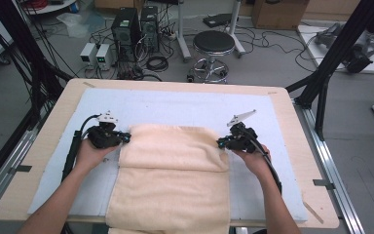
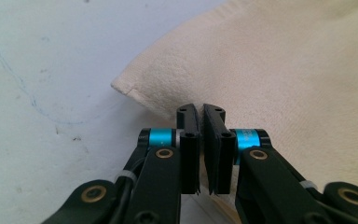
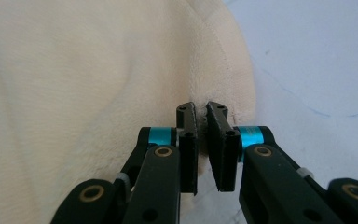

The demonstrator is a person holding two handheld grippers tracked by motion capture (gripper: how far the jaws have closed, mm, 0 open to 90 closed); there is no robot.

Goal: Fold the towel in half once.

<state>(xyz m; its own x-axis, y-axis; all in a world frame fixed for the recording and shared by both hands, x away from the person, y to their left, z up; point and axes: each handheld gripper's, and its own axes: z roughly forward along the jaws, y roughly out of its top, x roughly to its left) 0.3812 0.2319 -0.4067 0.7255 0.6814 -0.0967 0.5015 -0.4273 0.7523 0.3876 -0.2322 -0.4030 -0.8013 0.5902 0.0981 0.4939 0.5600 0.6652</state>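
A cream towel (image 1: 175, 165) lies on a pale blue mat (image 1: 175, 105), its far part folded back over itself, its near end hanging over the table's front edge. My left gripper (image 1: 125, 138) is at the left end of the folded layer and my right gripper (image 1: 220, 143) at the right end. In the left gripper view the jaws of the left gripper (image 2: 201, 112) are pressed together on the towel (image 2: 284, 70) just behind its corner. In the right gripper view the right gripper (image 3: 202, 109) pinches the hem of the towel (image 3: 98, 84), with fabric showing between the jaws.
The mat covers most of a wooden table (image 1: 297, 146). Bare mat (image 2: 51, 93) lies left of the towel, and more mat (image 3: 317, 70) to its right. Beyond the table stand a black stool (image 1: 213, 44), computer towers (image 1: 131, 24) with cables, and a black frame post (image 1: 336, 48).
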